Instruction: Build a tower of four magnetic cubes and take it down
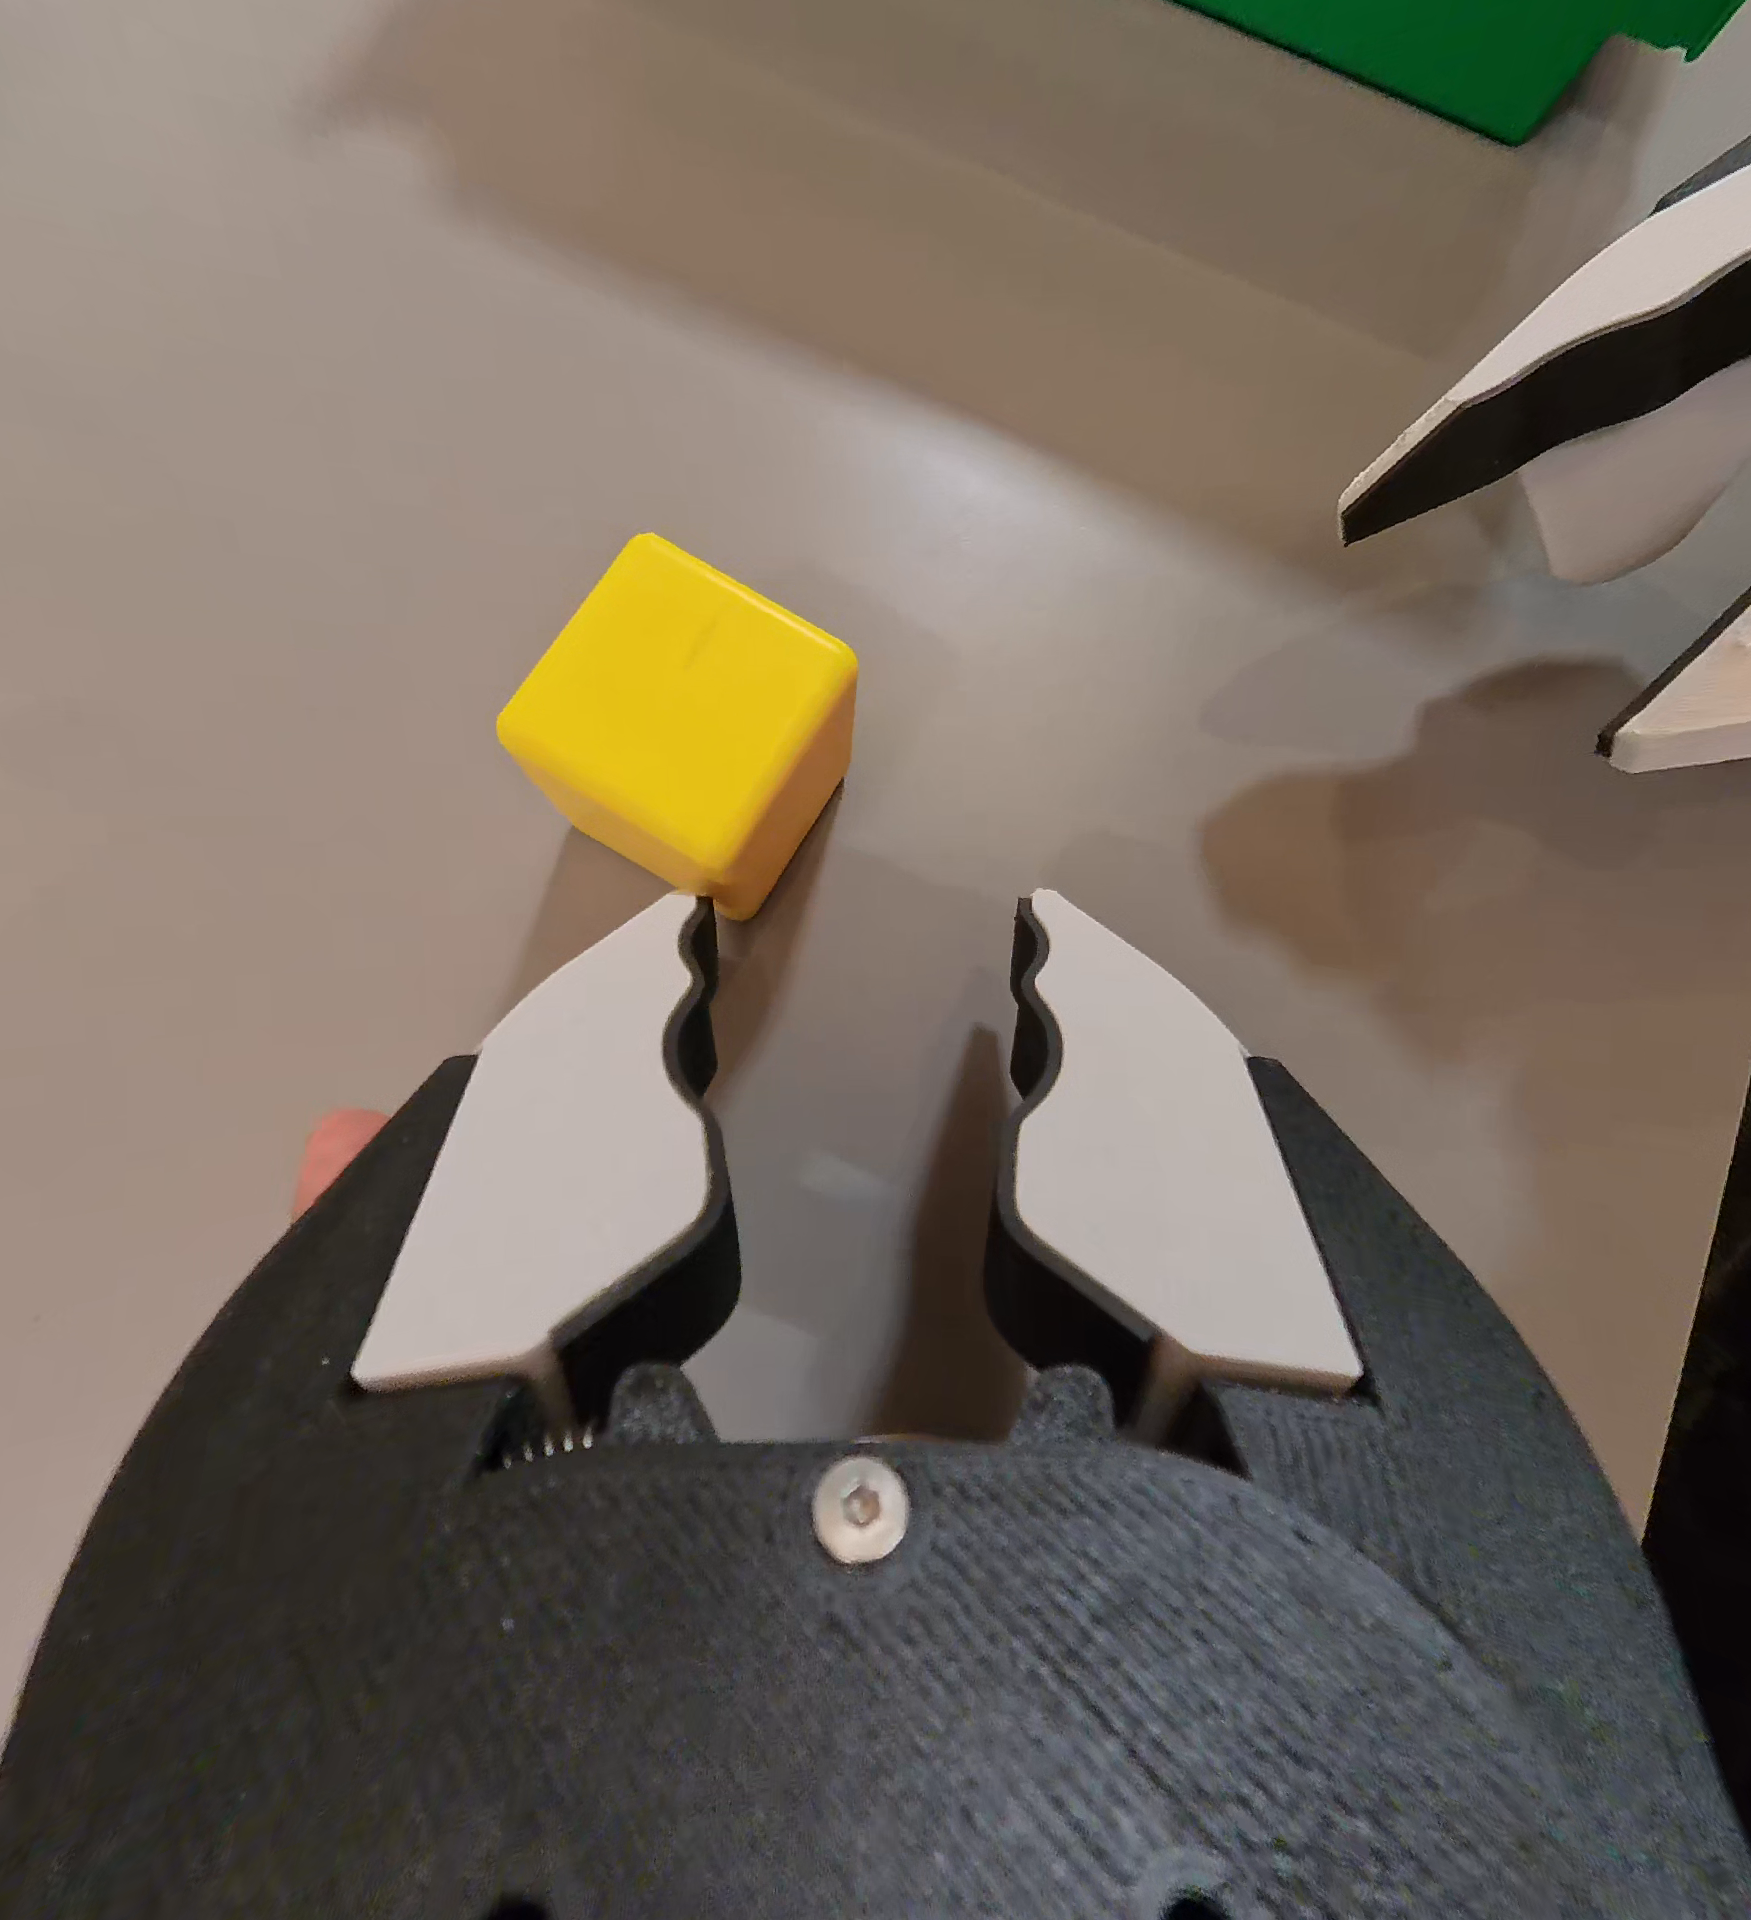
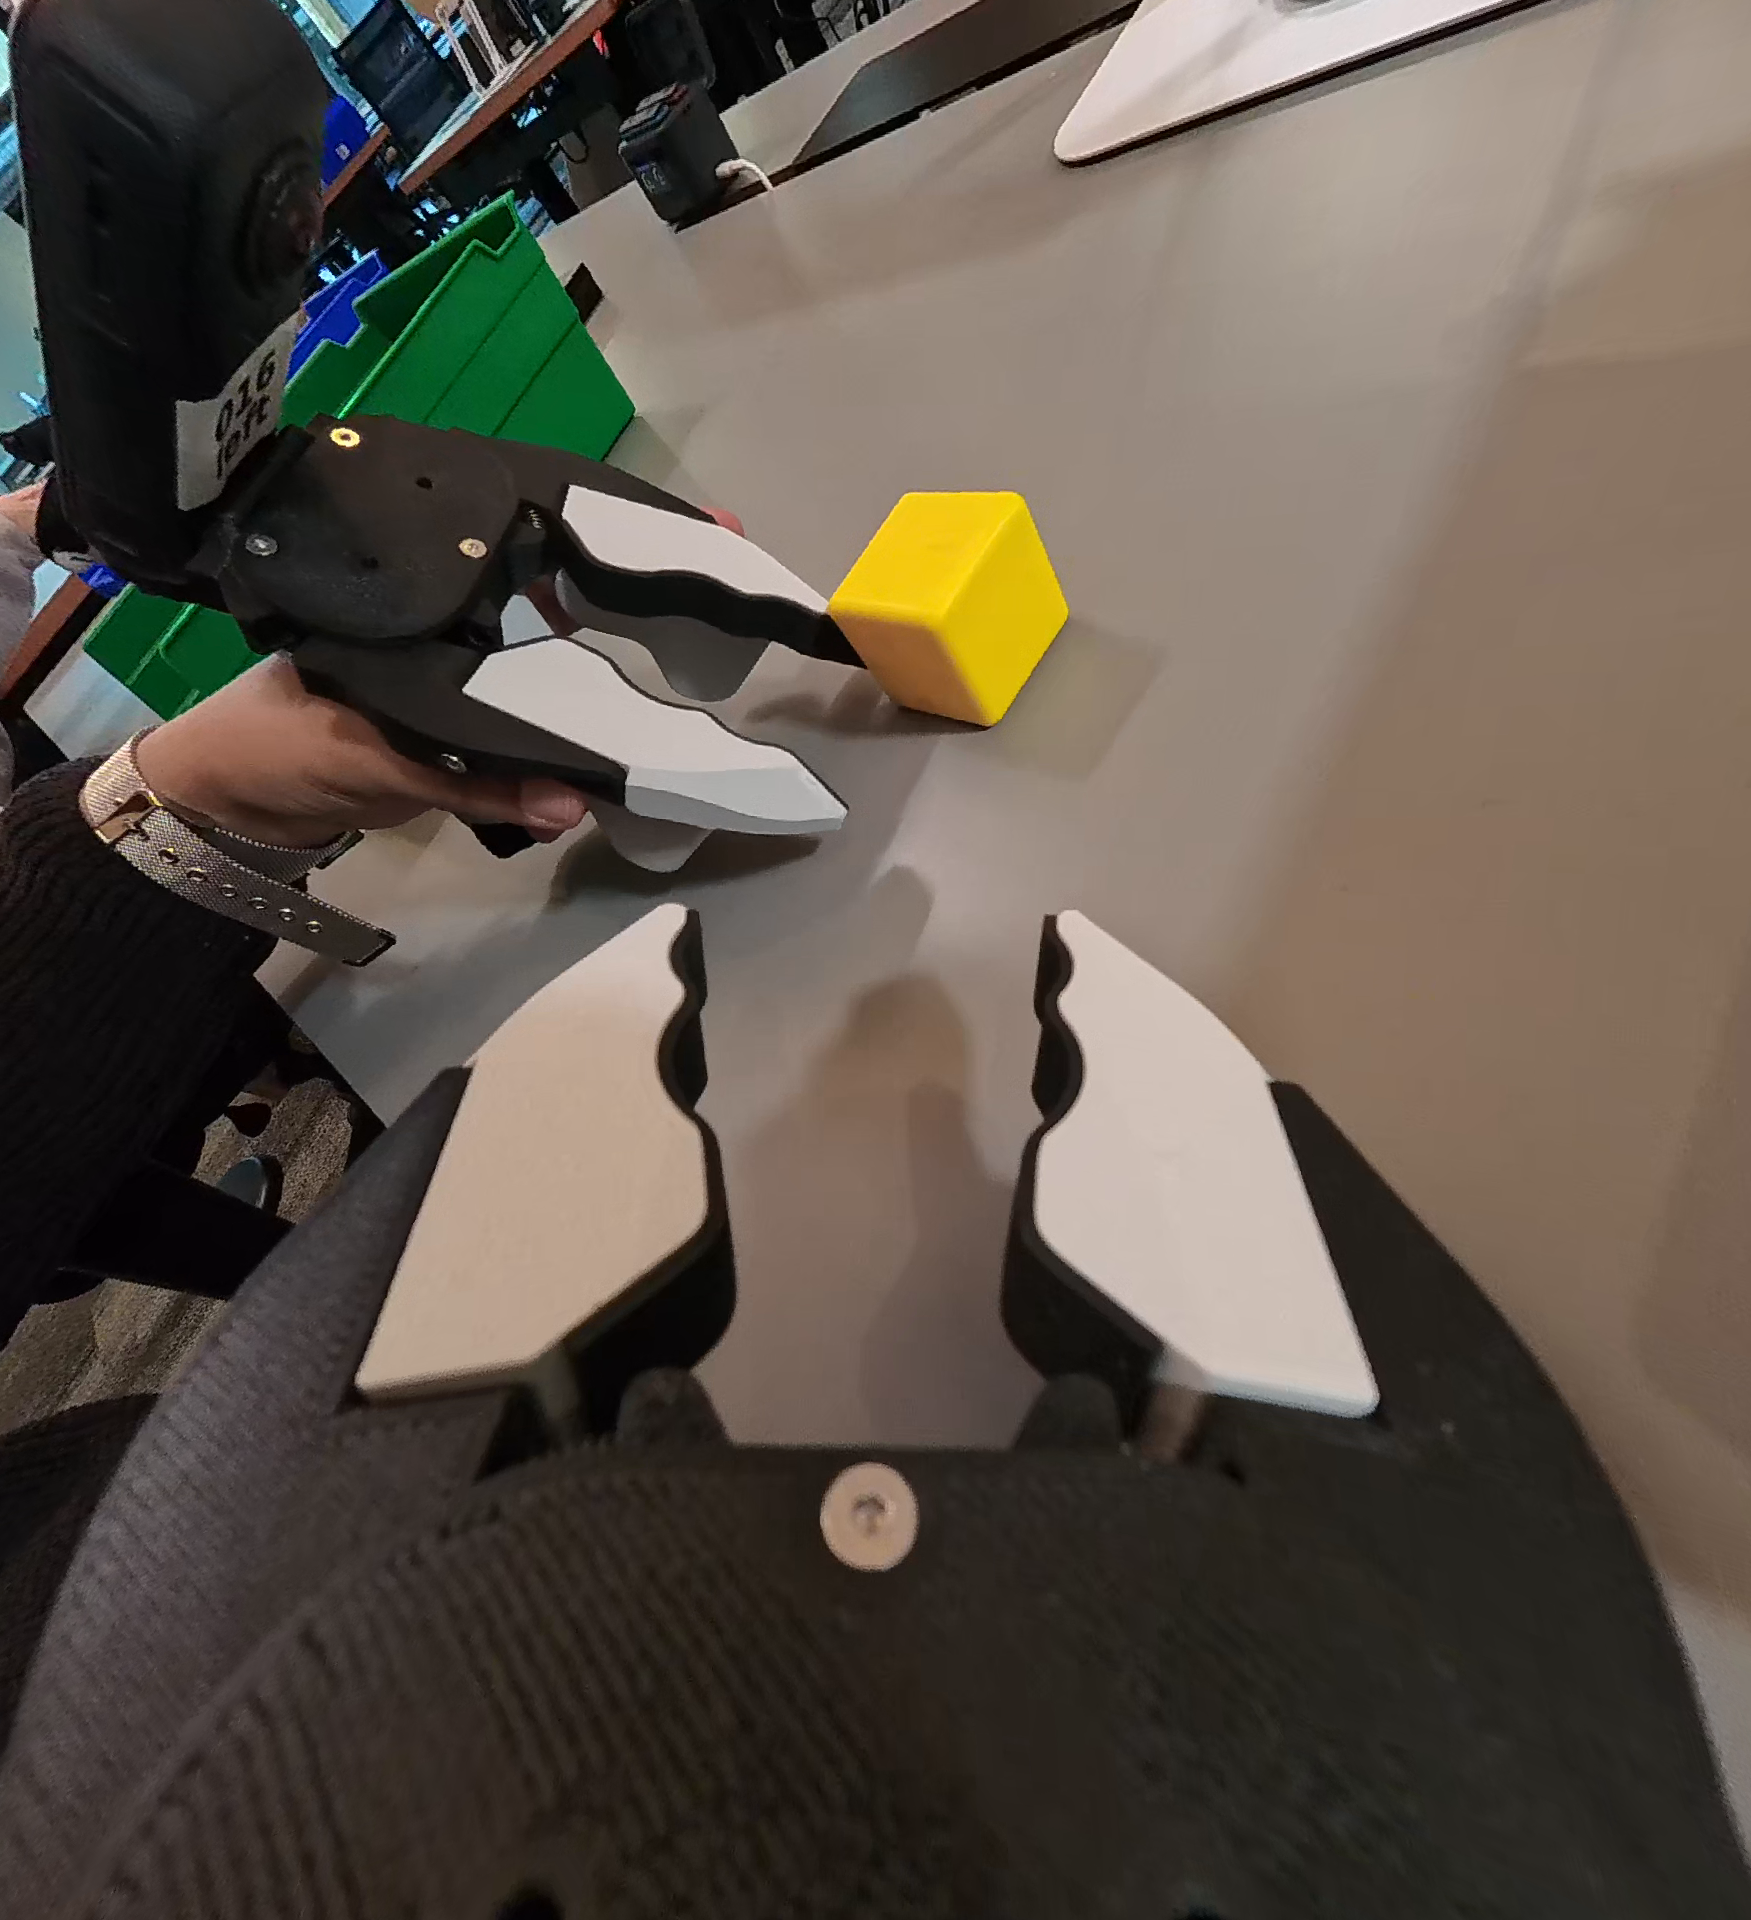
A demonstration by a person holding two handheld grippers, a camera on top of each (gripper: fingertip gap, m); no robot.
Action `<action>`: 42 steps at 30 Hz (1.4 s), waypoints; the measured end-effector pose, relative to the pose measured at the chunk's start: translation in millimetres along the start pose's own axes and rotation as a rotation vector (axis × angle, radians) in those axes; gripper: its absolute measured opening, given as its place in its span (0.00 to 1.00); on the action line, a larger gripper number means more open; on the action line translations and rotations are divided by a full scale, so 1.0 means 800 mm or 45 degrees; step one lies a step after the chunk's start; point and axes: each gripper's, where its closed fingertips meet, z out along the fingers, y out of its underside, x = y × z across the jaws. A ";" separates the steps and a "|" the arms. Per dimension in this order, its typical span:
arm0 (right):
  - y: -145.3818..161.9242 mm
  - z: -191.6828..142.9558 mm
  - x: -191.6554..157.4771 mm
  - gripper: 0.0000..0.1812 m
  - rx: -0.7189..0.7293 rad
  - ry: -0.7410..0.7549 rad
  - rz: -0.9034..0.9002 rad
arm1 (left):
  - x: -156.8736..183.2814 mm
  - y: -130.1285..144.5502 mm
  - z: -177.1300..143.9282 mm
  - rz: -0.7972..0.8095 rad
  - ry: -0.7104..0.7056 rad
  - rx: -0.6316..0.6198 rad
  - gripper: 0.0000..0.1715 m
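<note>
Yellow smooth plastic cube [image 1: 679,717] with rounded edges sits on the matte grey tabletop [image 1: 175,468], ungripped: the left gripper [image 1: 860,914], jaws spread, touches only its near corner with 1 grey wavy-edged fingertip [image 1: 679,920]. Right gripper [image 2: 866,920] hovers nearer, spread and empty. Green plastic bin [image 2: 497,332] stands far left.

Glossy yellow plastic cube with rounded edges [image 1: 679,717] sits flat on the grey tabletop [image 1: 227,468] (one corner meeting the left gripper [image 1: 860,914]'s fingertip).
</note>
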 end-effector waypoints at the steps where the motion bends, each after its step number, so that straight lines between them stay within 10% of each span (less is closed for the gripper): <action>1: 0.000 0.000 0.000 0.34 0.000 0.000 0.000 | 0.000 0.000 0.000 0.001 0.002 -0.001 0.32; 24: 0.000 0.000 0.000 0.34 -0.003 -0.002 0.005 | -0.020 0.004 -0.023 -0.036 -0.022 -0.023 0.32; 34: 0.001 0.001 0.000 0.34 -0.008 -0.012 0.013 | -0.140 -0.065 -0.281 -0.691 -0.054 0.769 0.33; 38: 0.002 0.002 -0.001 0.35 -0.013 -0.012 0.015 | -0.209 -0.001 -0.396 -0.861 -0.445 0.870 0.32; 42: 0.003 0.004 -0.002 0.35 -0.020 -0.012 0.006 | -0.273 0.130 -0.454 -1.033 -0.989 0.587 0.35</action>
